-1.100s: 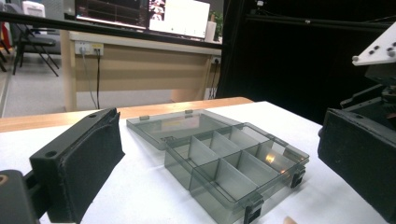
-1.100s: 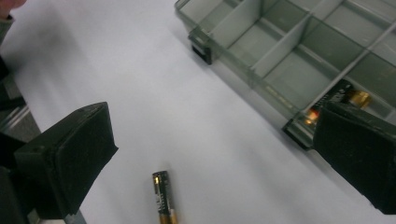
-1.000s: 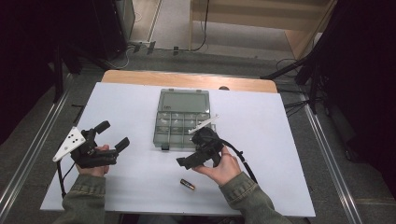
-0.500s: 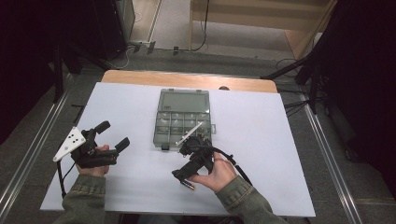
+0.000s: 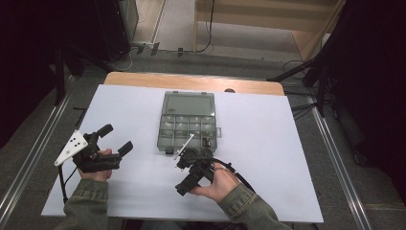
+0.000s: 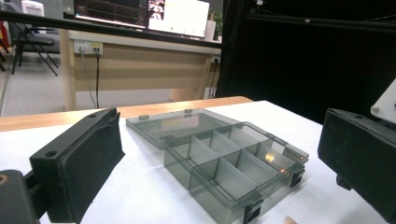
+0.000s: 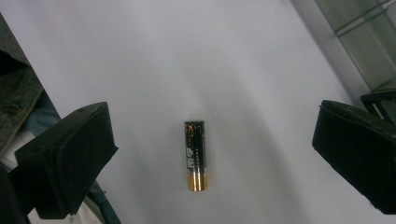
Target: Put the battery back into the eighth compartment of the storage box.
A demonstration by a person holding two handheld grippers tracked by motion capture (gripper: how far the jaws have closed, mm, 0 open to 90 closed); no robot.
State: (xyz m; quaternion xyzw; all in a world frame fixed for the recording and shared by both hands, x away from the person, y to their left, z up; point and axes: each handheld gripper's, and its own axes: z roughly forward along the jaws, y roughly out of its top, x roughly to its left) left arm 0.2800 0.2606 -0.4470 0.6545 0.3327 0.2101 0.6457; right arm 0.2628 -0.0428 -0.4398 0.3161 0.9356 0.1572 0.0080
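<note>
The right gripper (image 7: 210, 154), jaws wide, hangs over the battery (image 7: 195, 156), apparently about to pick it up; next it must descend and close. The left gripper (image 5: 116, 138) rests open near the compartment box (image 5: 187, 125).

A black battery (image 7: 195, 156) with a gold end is lying on the white table (image 5: 287, 143). Beyond it, the smoky grey translucent organizer box (image 5: 188, 123) is showing black latches, beside black grippers.
</note>
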